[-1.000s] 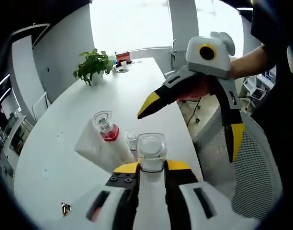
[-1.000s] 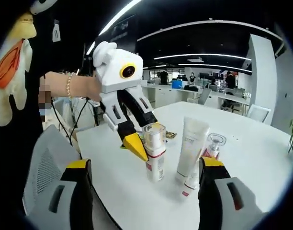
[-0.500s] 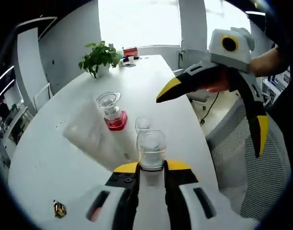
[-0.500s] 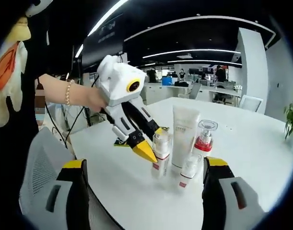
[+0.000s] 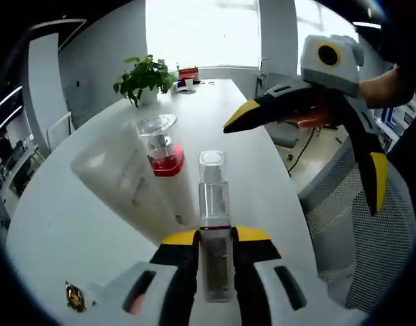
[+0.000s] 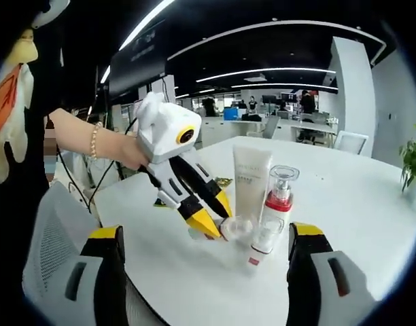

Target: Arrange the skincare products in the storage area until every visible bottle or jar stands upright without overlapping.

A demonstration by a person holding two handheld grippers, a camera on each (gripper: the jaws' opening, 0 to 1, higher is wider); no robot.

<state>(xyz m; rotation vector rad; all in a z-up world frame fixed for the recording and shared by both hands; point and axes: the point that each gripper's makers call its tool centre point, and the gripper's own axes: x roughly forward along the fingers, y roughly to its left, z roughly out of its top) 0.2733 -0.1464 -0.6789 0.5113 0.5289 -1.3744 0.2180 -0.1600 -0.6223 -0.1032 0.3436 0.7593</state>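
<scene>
Low in the frame, the left hand-held gripper (image 5: 213,238) clamps a tilted clear-capped bottle (image 5: 214,204); the right hand-held gripper (image 6: 201,241) is released. The bottle could topple the tube (image 6: 251,183) just beside it.

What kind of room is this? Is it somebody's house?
Probably not a house; it looks like an open office. There are rows of desks with people at them under long ceiling lights, a mesh office chair, and a long white table with a potted plant.
</scene>
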